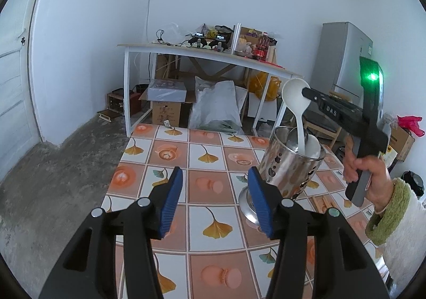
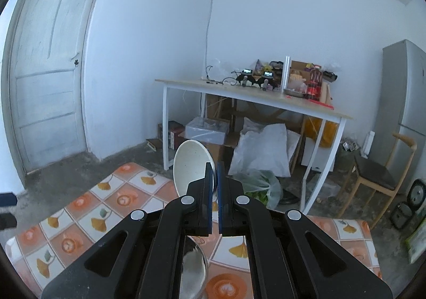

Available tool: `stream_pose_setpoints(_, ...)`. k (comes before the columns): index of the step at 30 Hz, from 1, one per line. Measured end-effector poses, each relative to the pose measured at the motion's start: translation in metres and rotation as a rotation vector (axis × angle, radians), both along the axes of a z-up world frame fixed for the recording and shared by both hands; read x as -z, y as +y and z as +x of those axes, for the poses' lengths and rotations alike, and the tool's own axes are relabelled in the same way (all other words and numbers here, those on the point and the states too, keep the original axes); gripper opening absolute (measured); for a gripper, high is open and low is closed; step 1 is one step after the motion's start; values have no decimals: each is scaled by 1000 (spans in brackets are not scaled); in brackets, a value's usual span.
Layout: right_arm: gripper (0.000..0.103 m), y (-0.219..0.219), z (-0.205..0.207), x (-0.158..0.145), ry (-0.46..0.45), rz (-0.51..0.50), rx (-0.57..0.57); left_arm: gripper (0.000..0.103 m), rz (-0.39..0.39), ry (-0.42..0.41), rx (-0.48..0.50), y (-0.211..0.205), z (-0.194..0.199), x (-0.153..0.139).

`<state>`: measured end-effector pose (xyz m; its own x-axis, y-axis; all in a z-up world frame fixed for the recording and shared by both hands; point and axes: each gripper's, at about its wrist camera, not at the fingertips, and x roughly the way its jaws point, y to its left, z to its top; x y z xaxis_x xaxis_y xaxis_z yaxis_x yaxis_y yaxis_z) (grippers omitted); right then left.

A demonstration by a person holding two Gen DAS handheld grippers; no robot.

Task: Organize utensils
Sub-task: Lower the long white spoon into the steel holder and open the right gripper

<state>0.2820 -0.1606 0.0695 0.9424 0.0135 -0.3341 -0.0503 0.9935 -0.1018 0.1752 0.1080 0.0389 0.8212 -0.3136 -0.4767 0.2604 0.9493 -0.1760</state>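
Observation:
A perforated steel utensil holder stands on the tiled tablecloth, leaning a little, with a metal spoon and a white piece inside. My right gripper is shut on a white spoon just below its bowl, and the handle reaches down into the holder. In the right wrist view the spoon's bowl rises above the right gripper, and the holder shows below between the arms. My left gripper is open with nothing between its blue pads; its right finger is just in front of the holder's base.
Wooden sticks lie on the table right of the holder. Beyond the table's far edge are a white desk piled with clutter, boxes and bags under it, a grey fridge and a wooden chair.

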Motion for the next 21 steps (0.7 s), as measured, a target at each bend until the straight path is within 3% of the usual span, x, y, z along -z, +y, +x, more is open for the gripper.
stream_pose_setpoints(15,5,13,-24,20,81,-121,-78,49,-5,-5,14,-3,0,-1)
stream_pose_setpoints(18,6,10,-21,21,113,-96,-82,49,-6,-2,17,-5,-1,-2)
stream_pose_setpoints(21,14,4,-20,19,133,-63,-84,49,-4,-1,20,-5,-1,-2)
